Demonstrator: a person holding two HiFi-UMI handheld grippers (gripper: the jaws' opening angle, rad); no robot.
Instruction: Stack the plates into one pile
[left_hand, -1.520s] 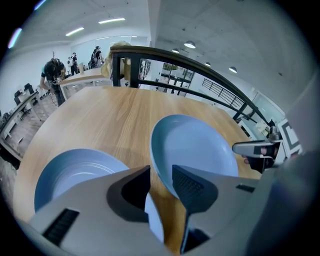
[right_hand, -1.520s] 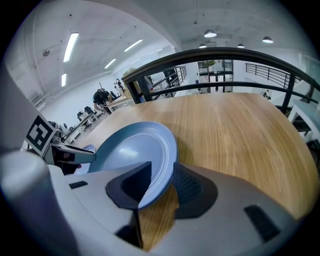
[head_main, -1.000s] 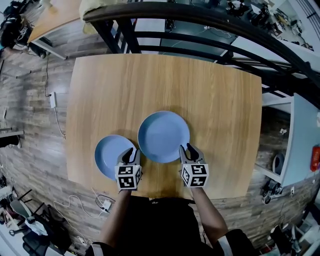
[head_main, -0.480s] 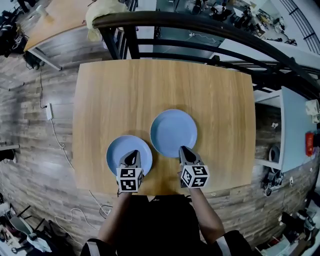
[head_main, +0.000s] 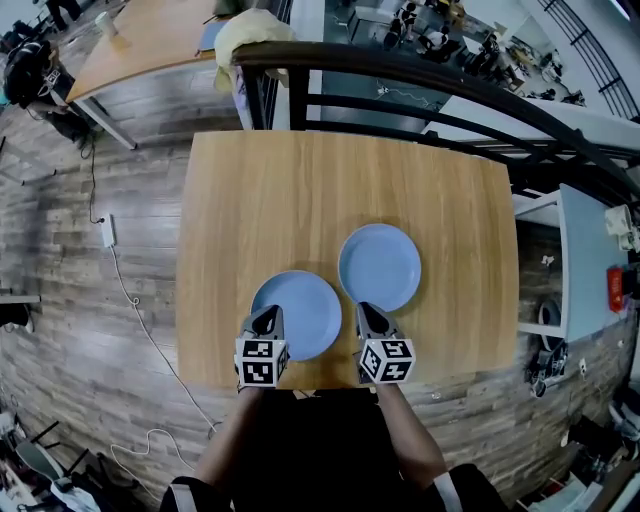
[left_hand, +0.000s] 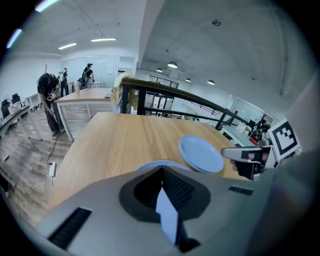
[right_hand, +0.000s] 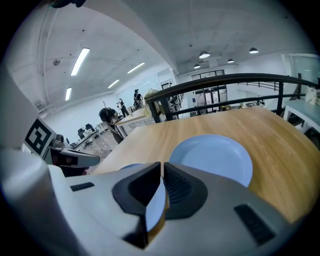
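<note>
Near the front edge of the table (head_main: 300, 190), two blue plates side by side, rims close; left plate (head_main: 300, 312) nearest that edge, about mid-width; right plate (head_main: 382, 262) slightly farther in, toward the right edge; left gripper (head_main: 266, 318) clamped tight on the left plate's near rim; right gripper (head_main: 366, 314) just closing, pads pinching the right plate's near rim.

Blue plates (head_main: 380, 266), wood-grain table (head_main: 330, 190) (black-and-white marker cubes (head_main: 261, 361)).
</note>
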